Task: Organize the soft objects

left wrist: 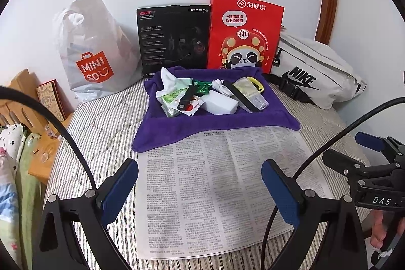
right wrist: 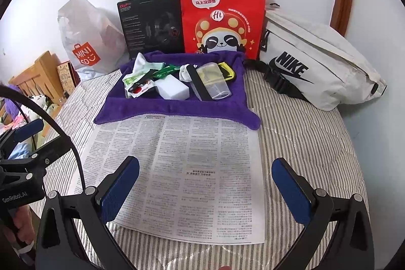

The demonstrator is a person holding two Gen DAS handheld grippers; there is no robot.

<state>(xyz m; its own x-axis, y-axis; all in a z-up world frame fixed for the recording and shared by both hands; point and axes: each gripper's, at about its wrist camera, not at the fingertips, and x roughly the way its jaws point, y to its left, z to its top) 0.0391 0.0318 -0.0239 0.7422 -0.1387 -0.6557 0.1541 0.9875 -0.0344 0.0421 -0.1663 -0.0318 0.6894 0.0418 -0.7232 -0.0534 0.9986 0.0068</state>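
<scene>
A purple towel (left wrist: 177,128) (right wrist: 141,113) lies on the striped bed with small items heaped on it: a white sponge block (left wrist: 220,101) (right wrist: 174,89), a white sock (left wrist: 168,82) (right wrist: 140,62), a green wipes pack (left wrist: 172,99), a black strap (left wrist: 187,96), a clear yellow-trimmed pouch (left wrist: 250,92) (right wrist: 215,80). A newspaper sheet (left wrist: 215,194) (right wrist: 197,176) is spread in front of it. My left gripper (left wrist: 200,191) hovers open over the newspaper. My right gripper (right wrist: 205,191) is open too, also above the sheet, and shows at the right edge of the left wrist view (left wrist: 367,163).
Against the wall stand a white Miniso bag (left wrist: 93,52) (right wrist: 86,42), a black headset box (left wrist: 174,37) (right wrist: 152,22), a red paper bag (left wrist: 243,34) (right wrist: 222,17) and a white Nike waist bag (left wrist: 316,72) (right wrist: 316,62). A wooden bedside stand (left wrist: 33,103) is at left.
</scene>
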